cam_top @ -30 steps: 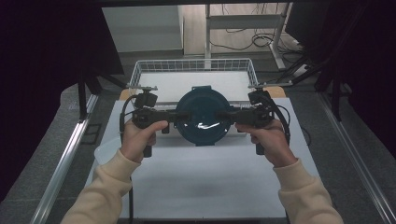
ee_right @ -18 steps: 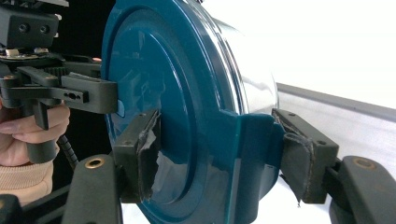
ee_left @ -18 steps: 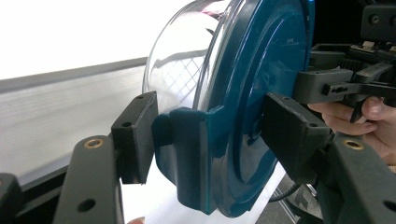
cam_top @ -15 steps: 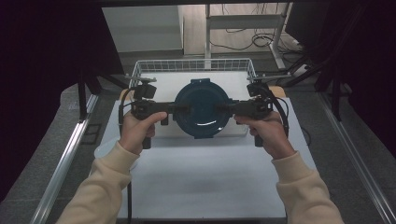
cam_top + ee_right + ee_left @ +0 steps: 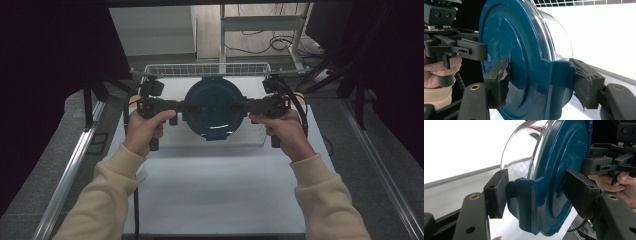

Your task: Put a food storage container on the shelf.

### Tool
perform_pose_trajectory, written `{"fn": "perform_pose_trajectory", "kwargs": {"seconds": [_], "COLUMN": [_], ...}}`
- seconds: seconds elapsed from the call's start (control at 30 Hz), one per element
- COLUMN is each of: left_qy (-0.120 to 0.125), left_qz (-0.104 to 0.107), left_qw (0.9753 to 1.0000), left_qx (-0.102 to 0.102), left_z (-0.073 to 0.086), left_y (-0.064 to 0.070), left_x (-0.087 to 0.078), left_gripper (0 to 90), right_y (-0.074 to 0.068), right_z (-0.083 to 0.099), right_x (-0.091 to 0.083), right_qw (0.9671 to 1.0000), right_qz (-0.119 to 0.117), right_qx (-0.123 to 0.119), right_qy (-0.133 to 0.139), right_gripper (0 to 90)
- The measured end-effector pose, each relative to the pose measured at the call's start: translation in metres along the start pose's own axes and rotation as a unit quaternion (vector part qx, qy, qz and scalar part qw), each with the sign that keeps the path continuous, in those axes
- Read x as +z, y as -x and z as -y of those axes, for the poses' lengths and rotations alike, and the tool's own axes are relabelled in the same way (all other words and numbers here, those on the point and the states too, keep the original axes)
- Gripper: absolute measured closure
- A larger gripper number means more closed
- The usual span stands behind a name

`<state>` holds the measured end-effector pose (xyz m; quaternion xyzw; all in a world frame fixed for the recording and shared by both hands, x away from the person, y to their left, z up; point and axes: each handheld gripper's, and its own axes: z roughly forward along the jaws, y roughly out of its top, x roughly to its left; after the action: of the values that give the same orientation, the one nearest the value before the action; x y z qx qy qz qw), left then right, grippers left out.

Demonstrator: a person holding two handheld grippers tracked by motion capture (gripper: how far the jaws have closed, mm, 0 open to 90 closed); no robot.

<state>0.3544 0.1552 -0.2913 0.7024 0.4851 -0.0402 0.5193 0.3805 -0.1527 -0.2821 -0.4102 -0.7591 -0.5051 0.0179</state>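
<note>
Both grippers and the container between them have travelled away from the person since a second ago, from mid-table to a position over the near edge of the wire basket.

Left gripper and right gripper approach from opposite sides, each held in one hand; left hand, right hand. Each gripper is clamped on a latch tab of the lidded glass container.

Hidden or unclear:
- High view: teal lid faces the camera and covers the glass body beneath it; contents cannot be made out.
- High view: whether the container touches the basket or the white table cannot be told.
- Left gripper view: jaws are cut off by the bottom edge; container top runs out of frame.
- Right gripper view: pad on one jaw looks torn or ragged, and the container's lower edge is cut off.

Container appearance: round, clear glass bowl with a glossy dark teal plastic lid bearing concentric raised rings. Teal latch tab folds down over the rim on the left side; a matching tab sits between the right jaws. Basket mesh reflects in the glass.
</note>
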Motion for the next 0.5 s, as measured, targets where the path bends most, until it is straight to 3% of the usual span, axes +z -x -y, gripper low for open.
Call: {"fn": "perform_pose_trajectory", "kwargs": {"seconds": [0.5], "left_qy": [0.001], "left_qz": [0.007], "left_qw": [0.9999], "left_qx": [-0.015], "left_z": [-0.027], "left_y": [-0.012], "left_x": [0.003], "left_gripper": [37.9], "right_y": [0.006], "right_z": [-0.029], "right_x": [0.007], "right_qw": [1.0], "right_qz": [0.003], "right_qx": [0.004], "right_qy": [-0.007], "right_gripper": [35.8]}}
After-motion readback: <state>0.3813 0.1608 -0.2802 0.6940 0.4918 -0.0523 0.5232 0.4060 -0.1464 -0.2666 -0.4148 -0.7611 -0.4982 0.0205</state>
